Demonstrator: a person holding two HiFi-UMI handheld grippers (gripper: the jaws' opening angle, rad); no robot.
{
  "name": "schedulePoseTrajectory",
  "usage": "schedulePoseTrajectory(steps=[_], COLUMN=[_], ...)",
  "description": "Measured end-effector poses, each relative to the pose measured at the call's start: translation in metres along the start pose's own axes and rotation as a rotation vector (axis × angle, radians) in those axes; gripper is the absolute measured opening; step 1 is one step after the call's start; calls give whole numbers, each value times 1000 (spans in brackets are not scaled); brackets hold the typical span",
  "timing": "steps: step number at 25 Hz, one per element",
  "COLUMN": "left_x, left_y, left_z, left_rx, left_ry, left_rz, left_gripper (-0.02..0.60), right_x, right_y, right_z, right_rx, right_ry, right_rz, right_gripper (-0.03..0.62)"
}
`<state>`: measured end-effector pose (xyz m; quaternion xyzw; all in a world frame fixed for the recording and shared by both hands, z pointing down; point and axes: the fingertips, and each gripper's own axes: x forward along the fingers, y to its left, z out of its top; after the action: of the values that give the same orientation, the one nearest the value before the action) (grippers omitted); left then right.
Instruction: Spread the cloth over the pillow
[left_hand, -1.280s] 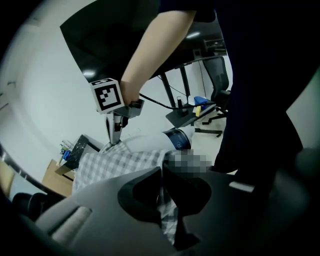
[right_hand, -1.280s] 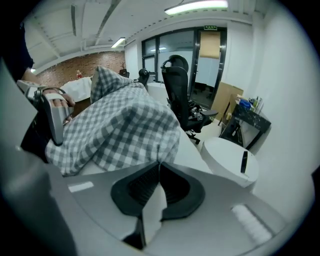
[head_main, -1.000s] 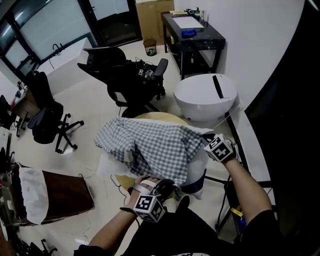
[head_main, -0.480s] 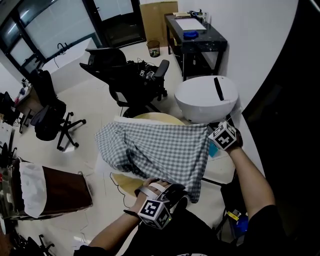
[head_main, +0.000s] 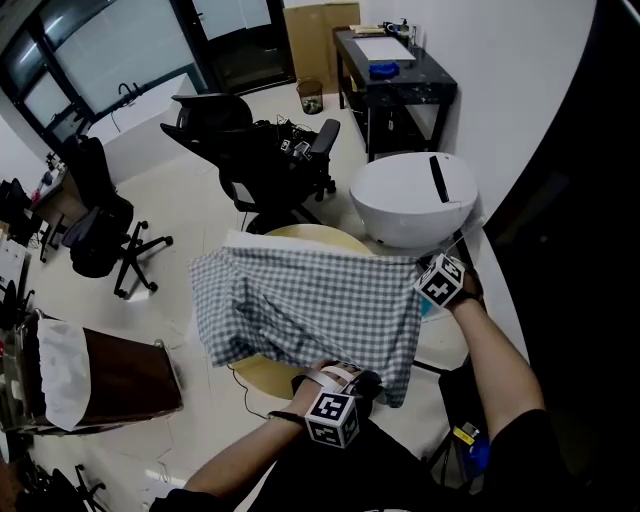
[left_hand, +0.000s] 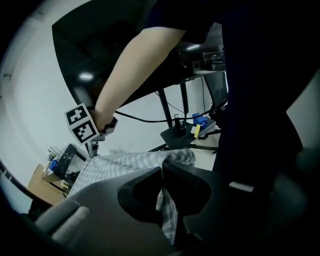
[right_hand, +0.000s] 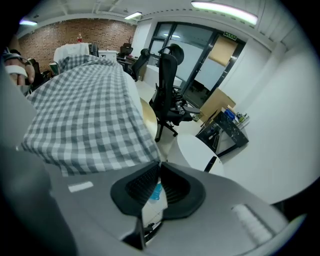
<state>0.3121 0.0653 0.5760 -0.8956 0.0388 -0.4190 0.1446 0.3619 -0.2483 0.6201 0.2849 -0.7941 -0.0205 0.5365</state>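
The cloth (head_main: 305, 305) is grey-and-white check, stretched nearly flat, with its near edge hanging in folds. It lies over the pillow (head_main: 247, 241), which shows only as a white strip at the far edge, on the table (head_main: 262, 375). My left claw (head_main: 343, 374) is clenched on the near hem. My right claw (head_main: 426, 270) pinches the far right corner, by the very tips, it seems. Only the left gripper view shows the fold caught between my left jaws. Only the right gripper view shows the hump under the cloth.
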Motion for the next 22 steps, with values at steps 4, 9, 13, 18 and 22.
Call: schedulePoseTrajectory(steps=[4,9,13,18,22], left_x=[24,33,8,-56,-103], left_y=[-21,-37,-21,44,115], left_z=[-30,-43,-34,-30,-54], left_rx=[-12,-45,-70,-99,-94], left_ry=[77,111,78,44,79], left_rz=[-108,-212,-185,-46,72], left_gripper=[17,154,190,189,184], right_x=[24,37,24,-6,-12], right_y=[17,29,28,18,22], right_z=[-11,-18,-9,7,19], right_rx=[27,125,181,276,261], right_ry=[10,-12,-99,-230,-273], right_rz=[28,75,100,113,137], right_gripper=[29,111,135,137,135])
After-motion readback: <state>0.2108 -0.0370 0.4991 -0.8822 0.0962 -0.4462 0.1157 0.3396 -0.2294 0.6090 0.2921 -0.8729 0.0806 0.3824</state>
